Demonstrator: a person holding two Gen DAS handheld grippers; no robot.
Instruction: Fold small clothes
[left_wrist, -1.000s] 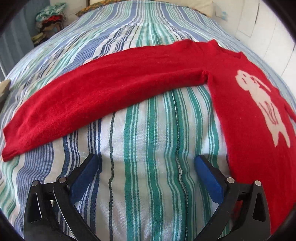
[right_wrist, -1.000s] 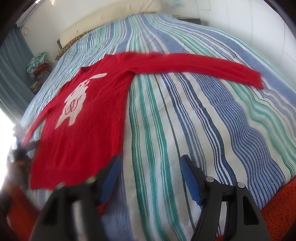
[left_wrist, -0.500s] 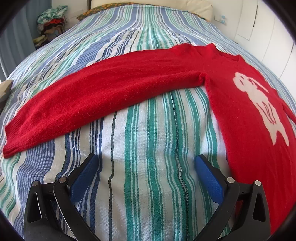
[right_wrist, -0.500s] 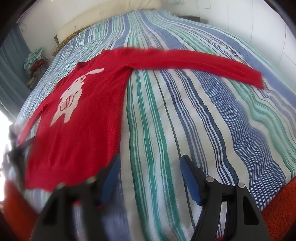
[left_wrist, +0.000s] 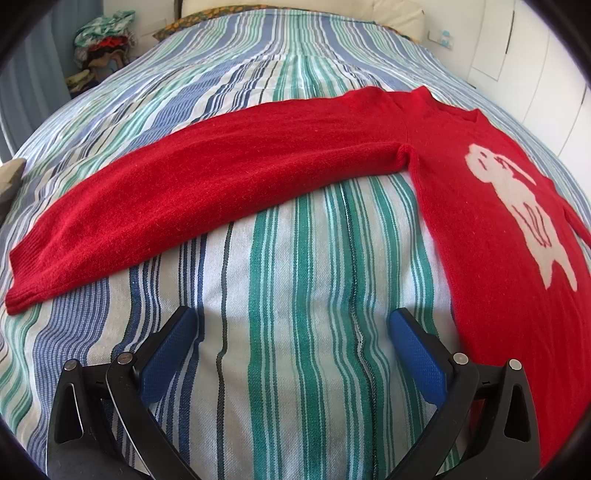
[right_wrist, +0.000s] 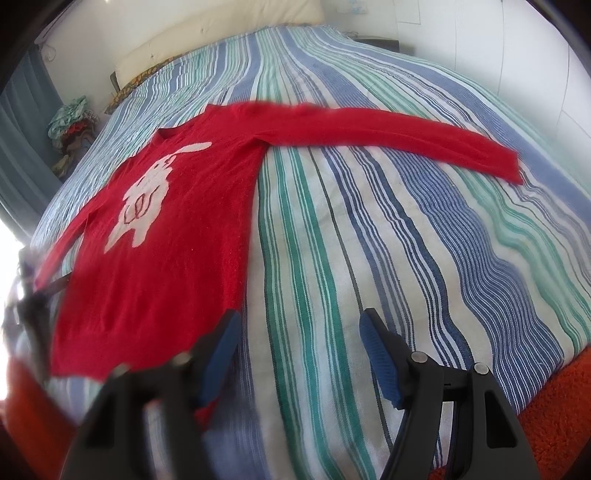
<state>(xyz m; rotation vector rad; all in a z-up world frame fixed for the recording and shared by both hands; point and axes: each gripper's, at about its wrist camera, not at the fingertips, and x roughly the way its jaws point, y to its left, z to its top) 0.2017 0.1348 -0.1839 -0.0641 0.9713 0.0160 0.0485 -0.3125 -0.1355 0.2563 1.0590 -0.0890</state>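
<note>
A red long-sleeved sweater (left_wrist: 480, 206) with a white rabbit figure lies flat, front up, on the striped bedspread (left_wrist: 295, 280). In the left wrist view one sleeve (left_wrist: 207, 188) stretches out to the left, its cuff at the far left. My left gripper (left_wrist: 291, 328) is open and empty, above bare bedspread below that sleeve. In the right wrist view the sweater (right_wrist: 162, 236) lies at the left and its other sleeve (right_wrist: 388, 136) stretches right. My right gripper (right_wrist: 299, 328) is open and empty, just right of the sweater's lower side edge.
Pillows (right_wrist: 221, 37) lie at the head of the bed. A heap of clothes (left_wrist: 103, 40) sits beyond the bed's far left corner. White cupboard doors (left_wrist: 535, 55) stand on the right. An orange rug (right_wrist: 554, 413) shows at the bed's near edge.
Both grippers have shifted slightly; in the right wrist view the sweater has slid a little to the right. Both stay open and the sweater lies as before.
</note>
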